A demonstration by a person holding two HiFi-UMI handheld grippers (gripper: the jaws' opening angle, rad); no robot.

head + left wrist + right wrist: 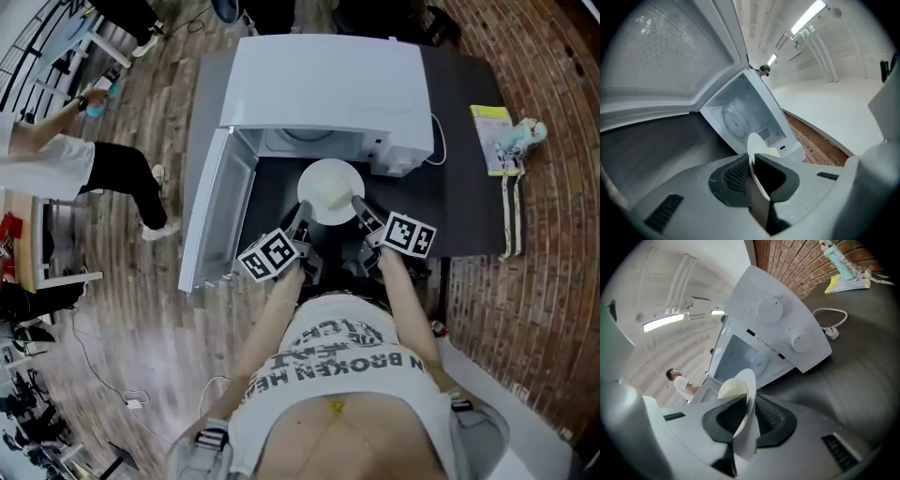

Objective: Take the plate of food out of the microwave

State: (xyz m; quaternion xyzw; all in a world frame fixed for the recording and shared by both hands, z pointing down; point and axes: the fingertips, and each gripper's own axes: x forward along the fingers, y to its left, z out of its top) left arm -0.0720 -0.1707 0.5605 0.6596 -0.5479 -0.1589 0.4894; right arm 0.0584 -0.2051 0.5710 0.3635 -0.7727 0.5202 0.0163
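– White plate, you said. Where was it from the head view?

– Out in front of the microwave, over the dark table, with a pale mound of food on it. The door stood swung wide to my left. My left gripper had the plate's near-left rim and my right gripper the near-right rim.

– And the left gripper view?

– My jaws there stood narrow, pinched on the plate's edge, which ran up thin between the dark pads. The food showed just past the rim. Beyond it the microwave's cavity gaped, with its round turntable on the floor of it, and the door's mesh panel filled the upper left.

– The right gripper view?

– Much the same: jaws close together, clamped on the opposite rim, the food lying to the plate's left as that camera saw it. Behind stood the microwave's control panel with two round knobs. A white plug lay on the table beside it, and a booklet lay farther off near the brick wall. A person in a white shirt stood well back, past the door.
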